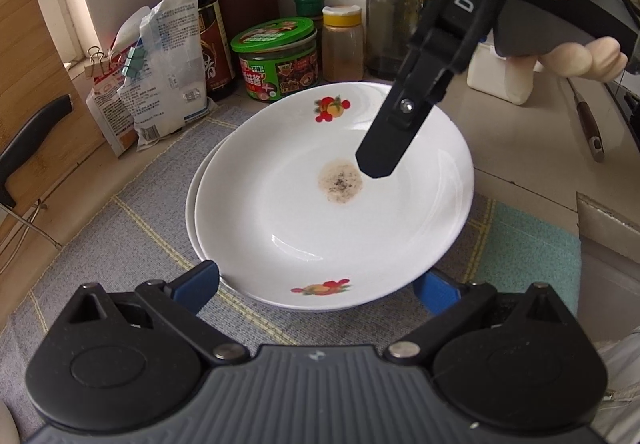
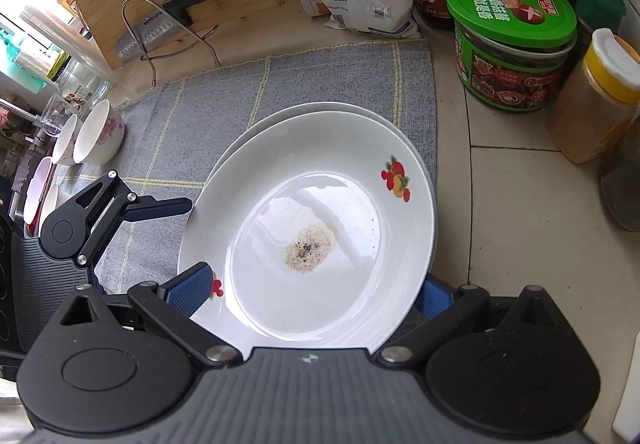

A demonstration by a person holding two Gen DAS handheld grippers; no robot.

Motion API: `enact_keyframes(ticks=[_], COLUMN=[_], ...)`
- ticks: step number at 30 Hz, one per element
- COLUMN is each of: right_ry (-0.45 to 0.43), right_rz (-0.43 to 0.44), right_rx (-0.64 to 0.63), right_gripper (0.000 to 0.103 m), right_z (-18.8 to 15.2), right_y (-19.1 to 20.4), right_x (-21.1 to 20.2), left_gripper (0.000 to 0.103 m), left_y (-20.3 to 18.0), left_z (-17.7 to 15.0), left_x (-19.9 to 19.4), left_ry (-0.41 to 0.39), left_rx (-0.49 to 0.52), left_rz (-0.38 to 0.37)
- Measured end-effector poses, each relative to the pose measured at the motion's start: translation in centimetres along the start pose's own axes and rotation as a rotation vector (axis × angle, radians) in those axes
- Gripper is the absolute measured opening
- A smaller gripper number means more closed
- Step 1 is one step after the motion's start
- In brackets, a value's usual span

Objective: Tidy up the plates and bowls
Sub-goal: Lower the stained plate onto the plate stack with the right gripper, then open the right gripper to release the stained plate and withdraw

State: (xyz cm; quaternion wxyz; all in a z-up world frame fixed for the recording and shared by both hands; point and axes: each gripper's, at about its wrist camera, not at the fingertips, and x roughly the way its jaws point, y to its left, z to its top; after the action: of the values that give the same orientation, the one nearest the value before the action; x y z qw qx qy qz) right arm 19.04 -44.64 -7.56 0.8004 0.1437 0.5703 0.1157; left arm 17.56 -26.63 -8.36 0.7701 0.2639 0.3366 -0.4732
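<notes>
Top plate hides most of lower plate.

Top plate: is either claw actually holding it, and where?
Neither seems to clamp it. The left claw and right claw stand open, straddling the top plate's rim.

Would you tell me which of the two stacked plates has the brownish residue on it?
The top plate: the speckled residue sits at its centre. The lower plate shows only as a bare rim crescent beyond it.
</notes>
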Motion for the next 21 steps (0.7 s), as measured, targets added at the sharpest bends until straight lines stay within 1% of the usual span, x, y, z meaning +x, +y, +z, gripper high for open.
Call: enact_keyframes(ticks=[4,14,17,21], right_ry=[0.005,-0.011,-0.021,-0.019], right_rz=[-0.003,-0.058,-0.088,-0.152], right_rx=[-0.007,-0.045,-0.067,-0.097], right_gripper=[0.103,0.103,0.103,0.103], right_z=[-0.2,-0.9,-1.2,-1.6], right_y=[0.2,1.2,1.6,2.1], right_x=[0.1,0.4,0.4,0.8], left_gripper=[0.102,0.102,0.102,0.102], left_y=[0.0,-0.2,0.0,-0.3], left_z=[0.2,-0.1,-0.1,-0.2], left_x=[0.0,-0.2,-0.2,-0.3], left_ry=[-0.008,-0.02,-0.021,-0.017], left_rx=[0.009,0.008,-0.005,0.002], left_rz=[0.008,0.033,0.031,0.043])
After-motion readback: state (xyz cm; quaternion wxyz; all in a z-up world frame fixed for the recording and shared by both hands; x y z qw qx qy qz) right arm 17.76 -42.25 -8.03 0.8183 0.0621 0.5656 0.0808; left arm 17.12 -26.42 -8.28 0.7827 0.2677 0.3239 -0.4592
